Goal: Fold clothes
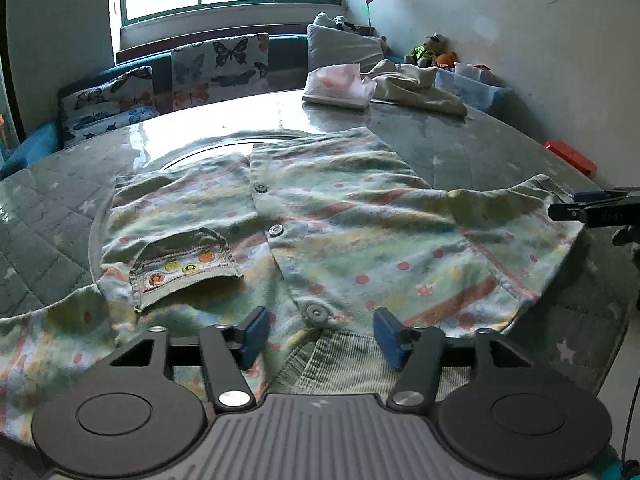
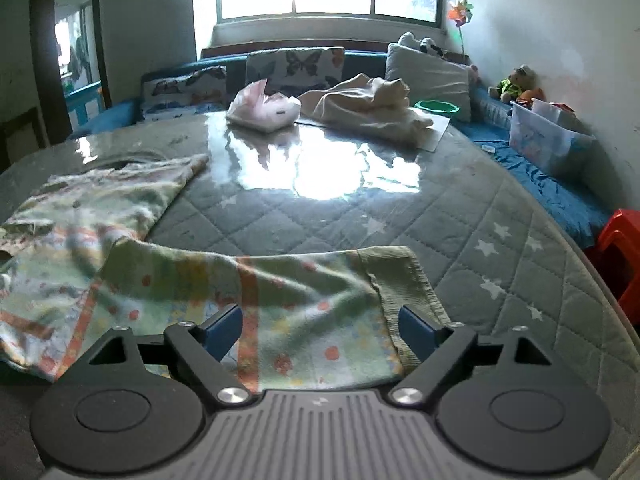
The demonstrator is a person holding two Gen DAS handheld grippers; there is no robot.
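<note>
Child's striped shirt (image 1: 320, 232) lies spread front-up on the worktop (image 1: 480, 152), near its front edge, buttons (image 1: 275, 230) done up along the placket, small pocket (image 1: 186, 268) with embroidered fruit on one chest side. Left tool (image 1: 320, 338) hovers over the ribbed collar (image 1: 344, 360) at the near edge, fingers spread wide, gripping nothing. Right tool (image 2: 320, 330) is over the sleeve (image 2: 280, 300), fingers spread either side of the cloth near the ribbed cuff (image 2: 400, 284); not pinching it. In the left wrist view the right tool (image 1: 592, 206) shows at the sleeve end toward the worktop's right edge. Far edge of worktop: pink cloth pile (image 2: 264, 110) and cream garment (image 2: 372, 106), side by side, well apart from the shirt. Butterfly cushions (image 2: 296, 64) behind.
</note>
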